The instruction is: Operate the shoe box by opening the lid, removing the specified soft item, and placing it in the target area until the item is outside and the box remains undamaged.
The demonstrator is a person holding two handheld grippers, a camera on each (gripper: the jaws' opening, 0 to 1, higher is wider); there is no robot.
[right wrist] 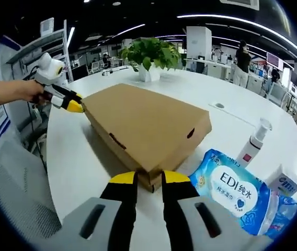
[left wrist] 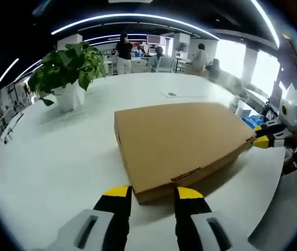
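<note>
Both tools, left (left wrist: 153,194) and right (right wrist: 143,179), stood spread at opposite corners of the closed flat brown cardboard shoe box (left wrist: 180,141) on the white table (left wrist: 59,157).

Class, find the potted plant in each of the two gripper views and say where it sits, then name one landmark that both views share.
Left gripper view: the potted plant stands upper left on the white table, beyond the cardboard box's far left corner.
Right gripper view: the potted plant stands top centre, behind the cardboard box.
Shared landmark: the closed cardboard box, lying between the plant and each view's own jaws.
</note>
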